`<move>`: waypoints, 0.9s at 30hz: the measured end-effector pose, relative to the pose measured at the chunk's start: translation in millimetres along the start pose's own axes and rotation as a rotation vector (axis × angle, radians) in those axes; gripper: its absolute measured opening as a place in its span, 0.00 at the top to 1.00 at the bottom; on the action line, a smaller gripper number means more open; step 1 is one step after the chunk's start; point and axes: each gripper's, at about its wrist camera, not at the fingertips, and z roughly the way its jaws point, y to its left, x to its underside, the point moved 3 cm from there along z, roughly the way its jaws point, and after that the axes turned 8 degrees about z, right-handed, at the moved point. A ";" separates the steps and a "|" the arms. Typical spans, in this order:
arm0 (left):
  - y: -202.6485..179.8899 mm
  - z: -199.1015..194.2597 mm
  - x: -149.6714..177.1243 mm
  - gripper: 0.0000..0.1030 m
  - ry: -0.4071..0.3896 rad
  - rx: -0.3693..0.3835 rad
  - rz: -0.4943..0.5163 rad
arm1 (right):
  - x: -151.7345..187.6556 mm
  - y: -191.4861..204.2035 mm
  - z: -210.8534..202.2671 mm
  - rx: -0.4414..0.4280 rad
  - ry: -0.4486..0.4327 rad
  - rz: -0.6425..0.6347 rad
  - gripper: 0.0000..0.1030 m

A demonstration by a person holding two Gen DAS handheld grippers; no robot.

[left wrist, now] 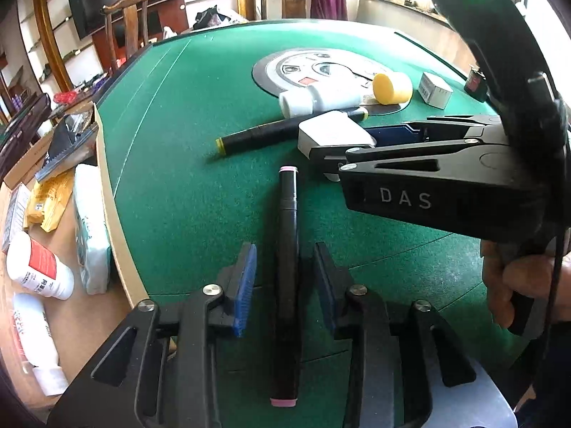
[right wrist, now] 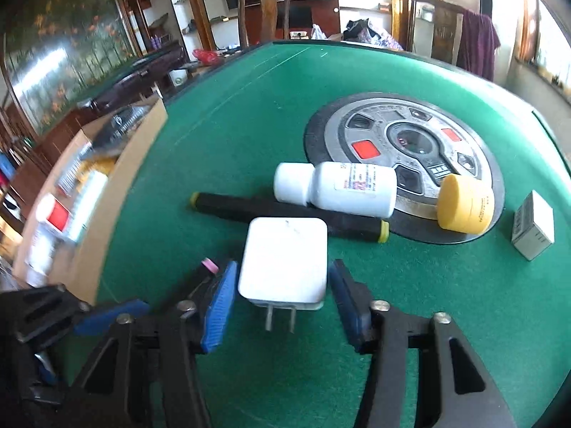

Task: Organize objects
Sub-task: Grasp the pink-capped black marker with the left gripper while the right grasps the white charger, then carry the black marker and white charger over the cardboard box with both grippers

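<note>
A black marker with pink ends (left wrist: 286, 271) lies on the green table between the open fingers of my left gripper (left wrist: 285, 278), untouched by the pads. My right gripper (right wrist: 282, 285) is open around a white plug charger (right wrist: 283, 262), which also shows in the left wrist view (left wrist: 332, 133); the pads stand just off its sides. Behind it lie a black marker with yellow ends (right wrist: 285, 214), a white pill bottle (right wrist: 335, 187) and a yellow cap (right wrist: 464, 203). The right gripper body (left wrist: 428, 171) crosses the left wrist view.
A small white box (right wrist: 531, 226) lies at the right. A cardboard box (left wrist: 107, 192) at the table's left edge holds white bottles (left wrist: 39, 267) and packets. A round control panel (right wrist: 410, 142) sits mid-table. Wooden chairs stand behind.
</note>
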 end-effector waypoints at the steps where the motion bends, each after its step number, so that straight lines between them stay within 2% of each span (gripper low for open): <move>1: 0.0 -0.1 -0.1 0.86 -0.003 0.004 -0.007 | 0.0 -1.7 -3.9 0.003 -0.015 0.000 0.57; 7: 3.9 -5.8 4.2 0.86 -0.026 0.030 -0.042 | 2.7 -14.0 -17.0 -0.041 -0.052 0.052 0.57; 13: 0.4 -13.5 2.7 0.86 -0.067 0.006 -0.052 | -0.6 -12.2 -32.9 -0.090 -0.102 0.073 0.57; 27: 0.6 -22.5 3.0 0.86 -0.091 -0.053 -0.049 | 0.3 -10.2 -34.9 -0.120 -0.109 0.091 0.57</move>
